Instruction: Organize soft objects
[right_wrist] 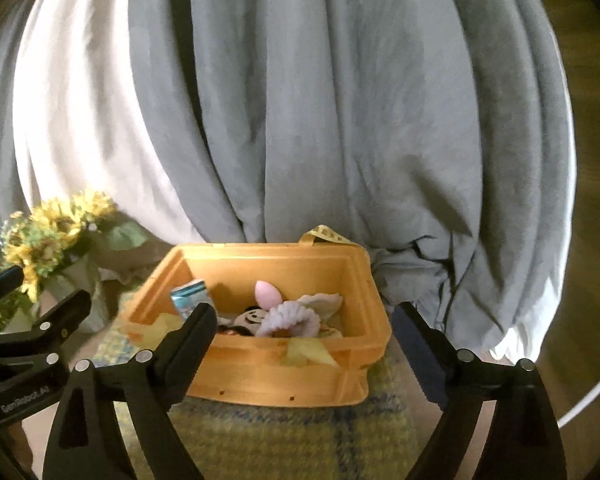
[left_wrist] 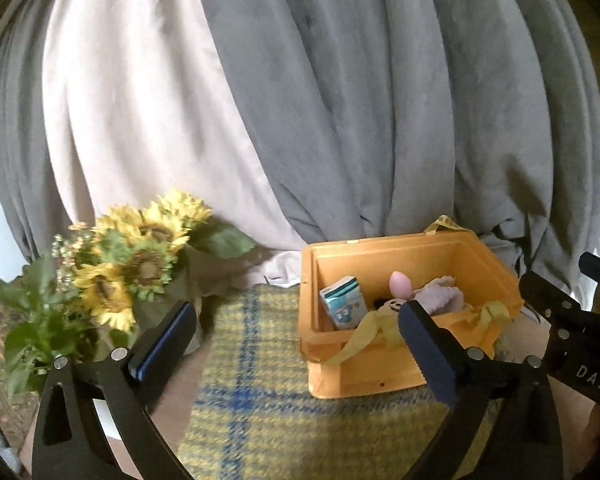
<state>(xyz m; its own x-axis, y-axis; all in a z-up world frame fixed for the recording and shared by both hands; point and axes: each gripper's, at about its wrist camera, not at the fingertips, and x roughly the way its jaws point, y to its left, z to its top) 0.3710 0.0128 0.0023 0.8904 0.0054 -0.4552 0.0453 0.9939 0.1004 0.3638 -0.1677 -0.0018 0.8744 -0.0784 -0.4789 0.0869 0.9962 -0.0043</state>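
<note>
Seemingly done, the left gripper (left_wrist: 296,332) hangs wide and empty in the left wrist view, short of the orange bin (left_wrist: 384,372) holding a tissue pack (left_wrist: 345,305), pink egg (left_wrist: 400,283) and lilac plush (left_wrist: 440,294). A yellow ribbon (left_wrist: 364,334) draped over the rim could snag a finger; "DAS" shows on the other tool. From the right wrist view, the right gripper (right_wrist: 312,332) also gapes empty before the bin (right_wrist: 276,380); "GenRobot.AI" is legible.

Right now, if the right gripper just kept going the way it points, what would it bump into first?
Probably the near wall of the orange bin. The right gripper, open and empty, is aimed at it; depth is hard to judge, so it might clear the rim and reach the lilac knitted toy.
</note>
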